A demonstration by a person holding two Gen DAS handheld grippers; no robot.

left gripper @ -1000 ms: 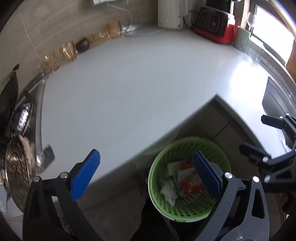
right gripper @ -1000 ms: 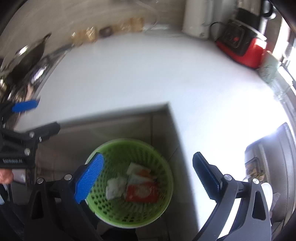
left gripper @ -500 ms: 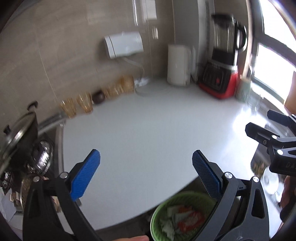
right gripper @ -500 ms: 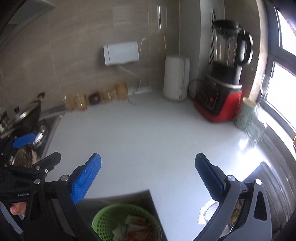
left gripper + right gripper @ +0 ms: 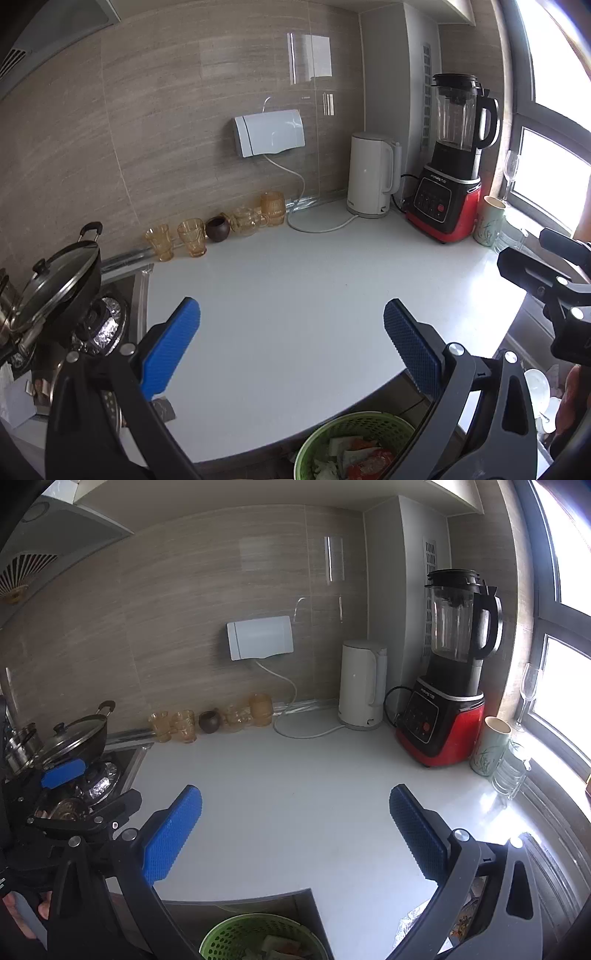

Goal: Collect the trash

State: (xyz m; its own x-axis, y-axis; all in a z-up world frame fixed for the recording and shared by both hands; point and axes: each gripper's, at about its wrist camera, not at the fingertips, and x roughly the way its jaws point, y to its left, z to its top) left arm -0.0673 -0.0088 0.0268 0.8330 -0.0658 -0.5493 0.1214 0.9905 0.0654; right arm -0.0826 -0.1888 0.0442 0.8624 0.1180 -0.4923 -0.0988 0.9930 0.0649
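A green perforated basket [image 5: 354,439] stands on the floor below the counter edge and holds white and red-orange wrappers [image 5: 360,459]. It also shows in the right wrist view [image 5: 240,936]. My left gripper [image 5: 291,350] is open and empty, held above the white counter [image 5: 295,295]. My right gripper [image 5: 295,834] is open and empty, also above the counter. Each gripper shows at the edge of the other's view.
Along the back wall stand amber glasses [image 5: 192,236], a dark cup [image 5: 218,229], a white kettle [image 5: 371,173], a red and black blender [image 5: 450,177] and a pale cup [image 5: 489,225]. A stove with a lidded pan [image 5: 59,280] is at the left.
Both grippers have tilted up from looking down into the basket to facing the back wall. The basket has slid to the bottom edge of both views. Both stay open.
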